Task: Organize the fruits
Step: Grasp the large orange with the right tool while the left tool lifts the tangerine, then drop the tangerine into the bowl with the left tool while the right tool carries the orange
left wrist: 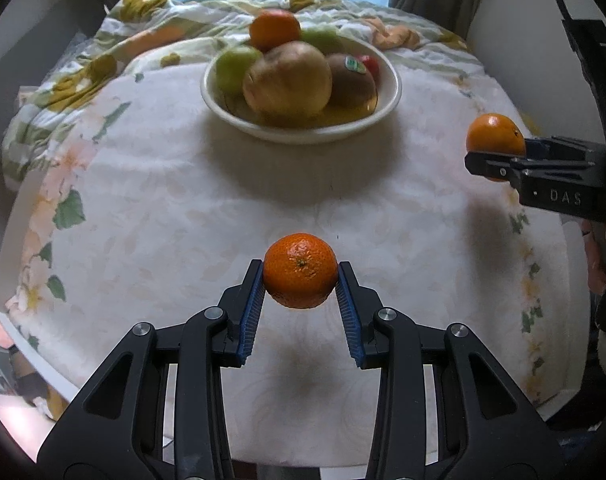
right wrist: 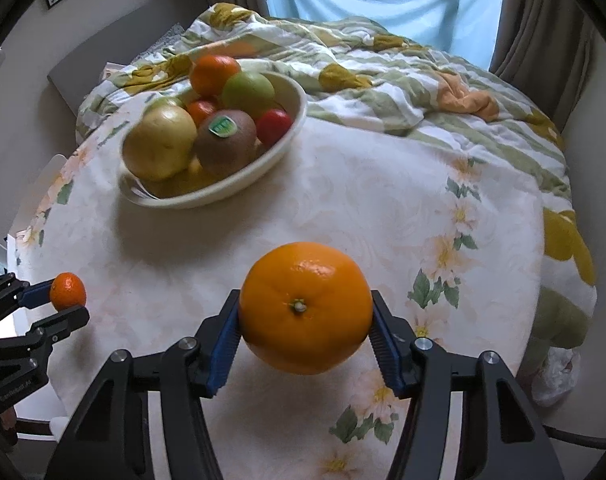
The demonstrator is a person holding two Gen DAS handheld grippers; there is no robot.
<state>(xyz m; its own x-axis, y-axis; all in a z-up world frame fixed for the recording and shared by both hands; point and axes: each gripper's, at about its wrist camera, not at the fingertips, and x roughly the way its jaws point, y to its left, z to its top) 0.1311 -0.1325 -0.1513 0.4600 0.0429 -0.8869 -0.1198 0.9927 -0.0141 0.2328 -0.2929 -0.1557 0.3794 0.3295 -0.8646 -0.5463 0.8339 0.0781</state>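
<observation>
My left gripper [left wrist: 300,276] is shut on a small mandarin [left wrist: 300,270] and holds it above the table, in front of the white fruit bowl [left wrist: 391,92]. My right gripper [right wrist: 306,312] is shut on a large orange [right wrist: 305,307], also held above the table. The bowl [right wrist: 291,136] holds a pear, green apples, a kiwi with a sticker, a red fruit and an orange. The right gripper with its orange [left wrist: 495,140] shows at the right of the left wrist view. The left gripper with its mandarin [right wrist: 67,290] shows at the left of the right wrist view.
The round table [left wrist: 175,208] has a white floral cloth. A crumpled green and yellow quilt [right wrist: 383,76] lies over its far side, behind the bowl. Curtains and a bright window stand beyond.
</observation>
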